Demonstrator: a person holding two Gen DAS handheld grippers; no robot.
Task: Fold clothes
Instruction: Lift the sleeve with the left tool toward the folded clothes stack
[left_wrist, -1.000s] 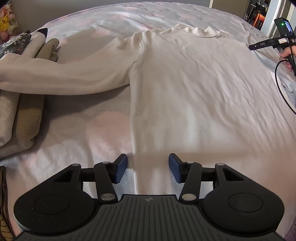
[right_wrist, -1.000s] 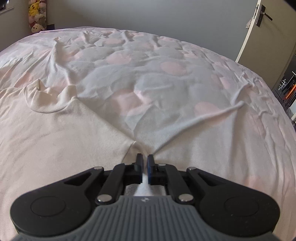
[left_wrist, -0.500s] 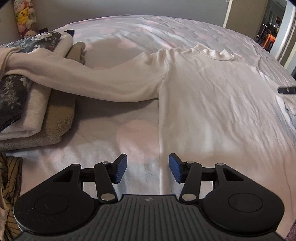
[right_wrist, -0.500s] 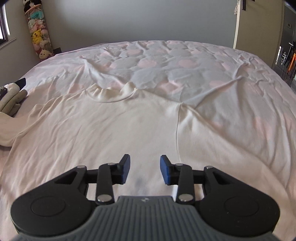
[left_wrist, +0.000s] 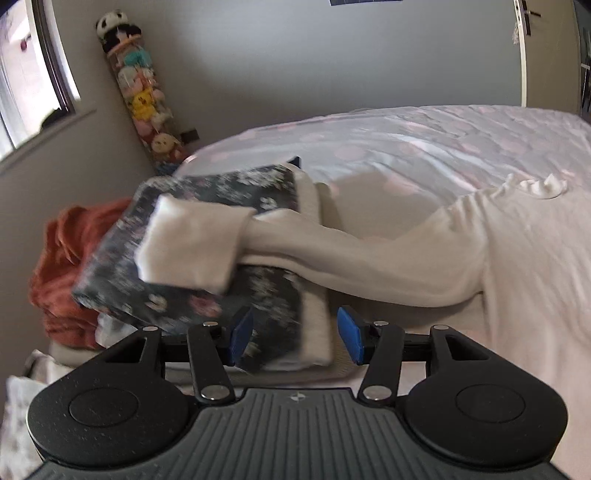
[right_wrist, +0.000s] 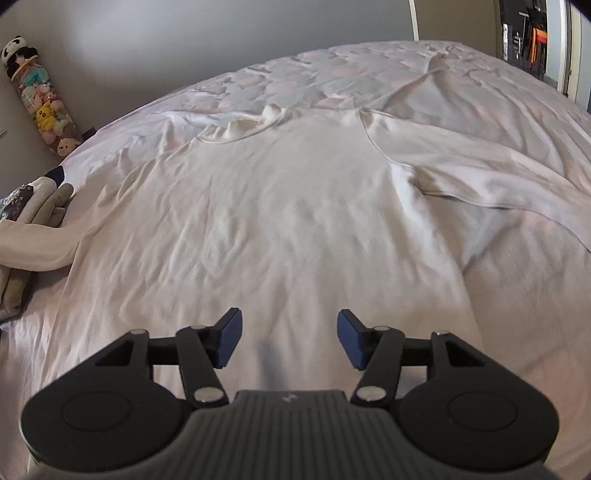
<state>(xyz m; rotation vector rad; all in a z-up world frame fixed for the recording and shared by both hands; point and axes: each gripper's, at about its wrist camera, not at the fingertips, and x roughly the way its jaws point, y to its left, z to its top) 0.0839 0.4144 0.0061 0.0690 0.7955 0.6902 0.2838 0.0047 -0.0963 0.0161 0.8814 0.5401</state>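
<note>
A cream long-sleeved top lies flat and face up on the bed, collar toward the far wall. Its left sleeve stretches off sideways, and the cuff rests on a stack of folded clothes. Its right sleeve lies spread out on the bedding. My left gripper is open, low in front of that stack, with nothing between its fingers. Open as well, my right gripper hovers over the top's lower body, holding nothing.
The stack of folded clothes, with a dark floral piece uppermost, sits at the bed's left edge. An orange garment is heaped beyond it. A column of plush toys stands in the corner by a window. Pink-spotted bedding covers the bed.
My left gripper has swung left, from the top's side seam to the folded stack and cuff. My right gripper opened, released the sleeve and drew back over the top's body.
</note>
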